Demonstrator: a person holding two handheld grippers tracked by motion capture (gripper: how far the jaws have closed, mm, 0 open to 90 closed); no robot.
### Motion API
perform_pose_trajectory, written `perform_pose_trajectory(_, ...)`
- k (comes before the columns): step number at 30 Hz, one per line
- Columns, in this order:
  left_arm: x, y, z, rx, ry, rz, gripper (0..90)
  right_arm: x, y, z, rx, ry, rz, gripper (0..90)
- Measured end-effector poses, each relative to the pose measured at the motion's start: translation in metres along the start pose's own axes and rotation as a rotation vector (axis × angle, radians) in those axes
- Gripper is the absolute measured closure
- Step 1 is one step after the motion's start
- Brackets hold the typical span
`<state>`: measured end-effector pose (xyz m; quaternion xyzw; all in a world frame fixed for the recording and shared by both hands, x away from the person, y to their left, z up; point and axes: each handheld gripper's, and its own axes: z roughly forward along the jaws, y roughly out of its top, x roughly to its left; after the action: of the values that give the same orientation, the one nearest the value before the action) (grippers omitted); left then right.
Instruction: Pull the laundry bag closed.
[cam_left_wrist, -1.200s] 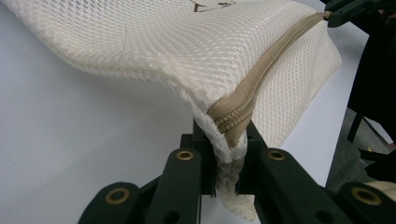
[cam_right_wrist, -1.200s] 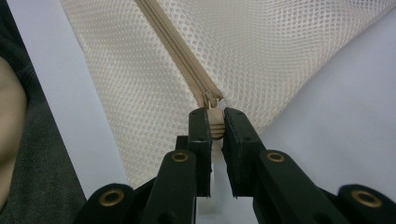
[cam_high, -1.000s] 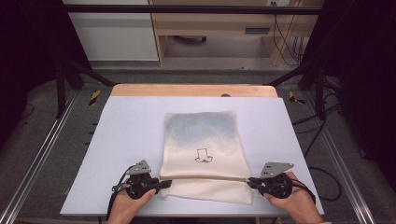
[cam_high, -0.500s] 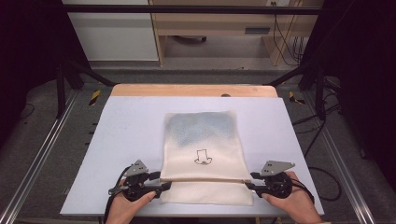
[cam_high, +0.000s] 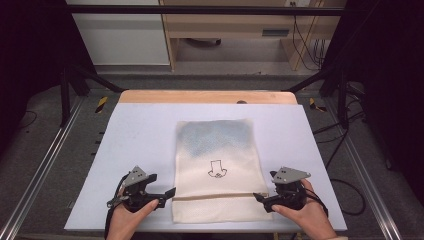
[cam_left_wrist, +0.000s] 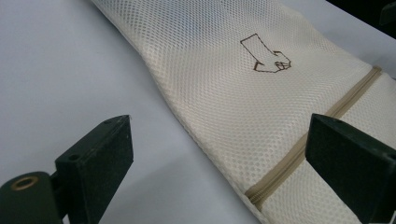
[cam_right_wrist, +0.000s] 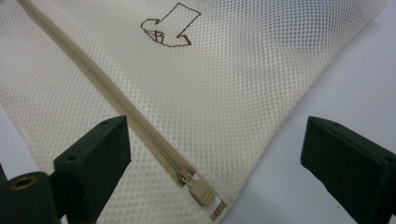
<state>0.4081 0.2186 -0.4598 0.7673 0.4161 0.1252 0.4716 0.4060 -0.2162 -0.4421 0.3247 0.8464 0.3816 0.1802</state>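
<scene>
Your bench (cam_high: 125, 150) lies pale and flat ahead of you, and the cream mesh laundry bag (cam_high: 217, 165) rests on it from the centre down to the near edge, long side running twelve to six o'clock; a blue-grey shade shows through its far half, though what lies inside you cannot tell; a small brown printed mark (cam_high: 217, 170) sits near its middle. Your left tongs (cam_high: 167, 192) wait at the bag's nine o'clock edge, jaws spread wide and holding nothing; your right tongs (cam_high: 261, 198) wait at its three o'clock edge, likewise spread and empty. Between them the tan zipper (cam_high: 215, 196) crosses the bag from nine to three o'clock near its six o'clock end; it looks closed along its length. The zipper pull (cam_right_wrist: 200, 190) lies at the right end, low between the right jaws in the right gripper view.

By my reading you stand at the approach, with both grips not yet taken; next, pinch the mesh beside the zipper's left end with the left tongs to anchor it, then close the right tongs squarely on the small pull, since a loose bite will likely slip off.
</scene>
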Motion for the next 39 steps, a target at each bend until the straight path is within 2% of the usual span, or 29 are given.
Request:
perform_pose_trajectory(10,0.006,0.006,-0.002,-0.040,0.098,0.102,4.9,0.009,0.026,0.018,-0.046,-0.017,-0.006,6.3)
perform_pose_trajectory(16,0.013,0.009,-0.007,-0.076,0.147,0.127,4.2,0.011,0.048,0.026,-0.099,-0.055,0.003,6.5)
perform_pose_trajectory(23,0.027,0.012,-0.021,-0.127,0.189,0.136,4.1,0.001,0.068,0.028,-0.178,-0.127,0.069,7.2)
perform_pose_trajectory(27,0.038,0.013,-0.028,-0.150,0.217,0.127,4.1,-0.009,0.068,0.023,-0.210,-0.169,0.110,7.4)
perform_pose_trajectory(32,0.051,0.013,-0.035,-0.163,0.239,0.117,4.1,-0.019,0.060,0.013,-0.231,-0.207,0.139,7.4)
perform_pose_trajectory(39,0.062,0.011,-0.040,-0.176,0.281,0.144,4.1,-0.030,0.048,0.003,-0.247,-0.254,0.167,7.1)
